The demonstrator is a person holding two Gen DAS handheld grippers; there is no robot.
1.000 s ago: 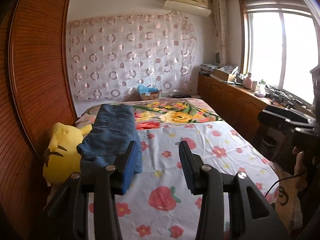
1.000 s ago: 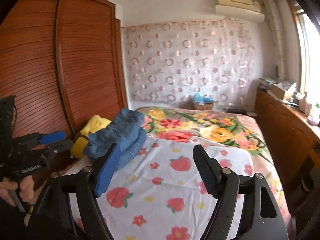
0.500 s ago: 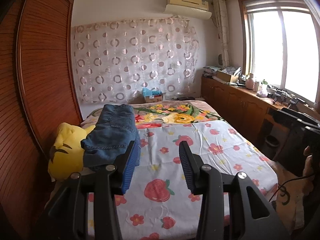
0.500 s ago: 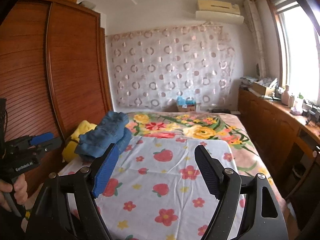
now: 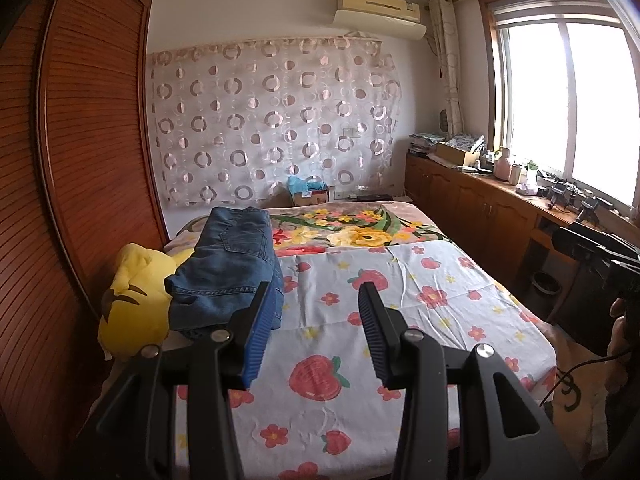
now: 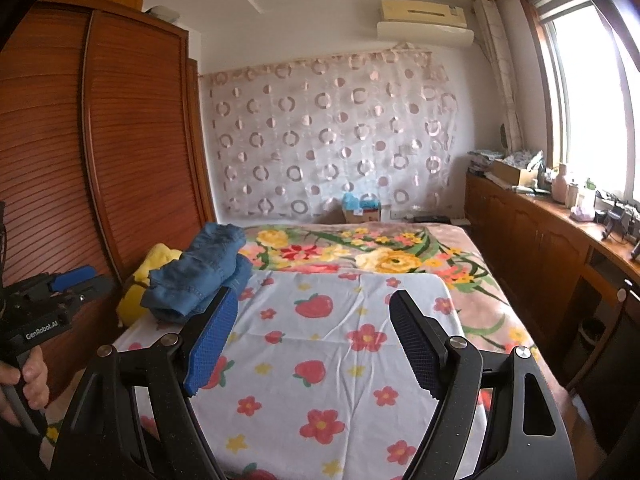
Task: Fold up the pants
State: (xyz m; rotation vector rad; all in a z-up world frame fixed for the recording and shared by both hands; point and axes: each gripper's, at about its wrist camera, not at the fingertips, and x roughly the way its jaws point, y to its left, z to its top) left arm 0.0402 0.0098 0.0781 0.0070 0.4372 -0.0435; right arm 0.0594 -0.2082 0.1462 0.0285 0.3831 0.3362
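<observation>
Folded blue denim pants (image 5: 230, 264) lie at the left side of the bed, partly resting on a yellow plush toy (image 5: 136, 296); they also show in the right wrist view (image 6: 200, 272). My left gripper (image 5: 316, 300) is open and empty, held back above the near part of the bed, apart from the pants. My right gripper (image 6: 312, 304) is open and empty, also well short of the pants. The left gripper shows from the side at the left edge of the right wrist view (image 6: 70, 280).
A strawberry-and-flower sheet (image 5: 400, 304) covers the near bed, a floral blanket (image 5: 360, 232) the far part. A wooden wardrobe (image 5: 80, 160) stands along the left. Wooden cabinets (image 5: 480, 208) with clutter run under the window on the right. A cardboard box (image 5: 310, 196) sits behind the bed.
Both grippers have pulled back and risen, so the bed and pants look farther away. The pants have stayed in place. Both grippers stayed open.
</observation>
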